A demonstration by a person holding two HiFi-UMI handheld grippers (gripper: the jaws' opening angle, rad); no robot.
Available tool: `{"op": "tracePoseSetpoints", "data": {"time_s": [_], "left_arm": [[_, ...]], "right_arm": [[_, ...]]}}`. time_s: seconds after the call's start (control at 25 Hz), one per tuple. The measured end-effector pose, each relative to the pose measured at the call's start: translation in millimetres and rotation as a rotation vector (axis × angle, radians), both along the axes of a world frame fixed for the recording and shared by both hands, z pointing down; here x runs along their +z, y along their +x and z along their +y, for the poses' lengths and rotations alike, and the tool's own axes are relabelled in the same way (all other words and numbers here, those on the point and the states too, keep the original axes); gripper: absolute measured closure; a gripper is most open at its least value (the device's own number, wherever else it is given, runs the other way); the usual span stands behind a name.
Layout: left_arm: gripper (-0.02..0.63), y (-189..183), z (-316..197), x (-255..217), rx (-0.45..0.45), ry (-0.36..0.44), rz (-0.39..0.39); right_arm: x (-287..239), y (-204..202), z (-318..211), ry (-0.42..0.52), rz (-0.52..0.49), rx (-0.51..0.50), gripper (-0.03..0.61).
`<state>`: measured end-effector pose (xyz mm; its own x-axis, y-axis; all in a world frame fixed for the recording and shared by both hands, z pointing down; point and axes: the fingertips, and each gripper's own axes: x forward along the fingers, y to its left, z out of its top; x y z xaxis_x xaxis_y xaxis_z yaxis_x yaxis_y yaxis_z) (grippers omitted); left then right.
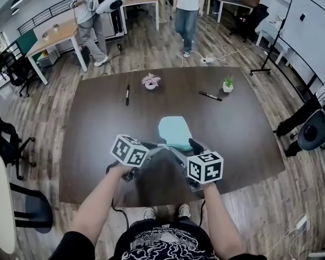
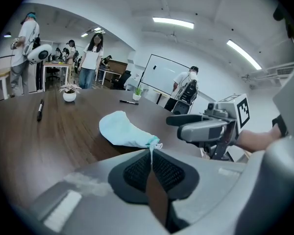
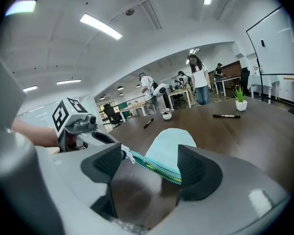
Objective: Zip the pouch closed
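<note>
While the zipper (image 3: 154,169) looks open, step: anchoring the pouch (image 1: 174,131).
Left gripper (image 2: 151,153): pinching the white tab (image 2: 156,145) (zipper's end).
Right gripper (image 3: 149,160): spread astride the zipper.
Next: clamp, then pull.

Both bare forearms were out in front, left forearm (image 1: 100,199) and right forearm (image 1: 219,216), with the grippers' tips angled in toward each other. The left gripper (image 2: 151,153) had its jaws pinched together on a thin tab at the end of the pouch (image 2: 123,129). The right gripper (image 3: 149,163) had its jaws spread wide, pads pressing nothing, with the pouch's zipper edge between them.
</note>
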<state>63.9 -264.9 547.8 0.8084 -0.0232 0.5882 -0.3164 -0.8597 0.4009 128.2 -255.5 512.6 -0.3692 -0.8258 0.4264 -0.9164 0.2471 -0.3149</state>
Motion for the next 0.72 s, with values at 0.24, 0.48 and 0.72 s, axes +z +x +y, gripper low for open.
{"op": "tracePoseSetpoints", "data": {"time_s": [0.24, 0.48, 0.72], "left_arm": [[0.595, 6.4, -3.5, -13.4, -0.039, 0.02, 0.008], [0.595, 12.3, -7.1, -25.4, -0.065, 0.036, 0.008], [0.595, 23.2, -3.4, -28.3, -0.083, 0.043, 0.015]], "right_arm": [[-3.3, -2.7, 0.2, 0.005, -0.018, -0.091, 0.238], [-5.5, -5.8, -0.5, 0.009, -0.042, -0.167, 0.276], [-0.4, -8.3, 2.5, 0.0, -0.064, -0.23, 0.348]]}}
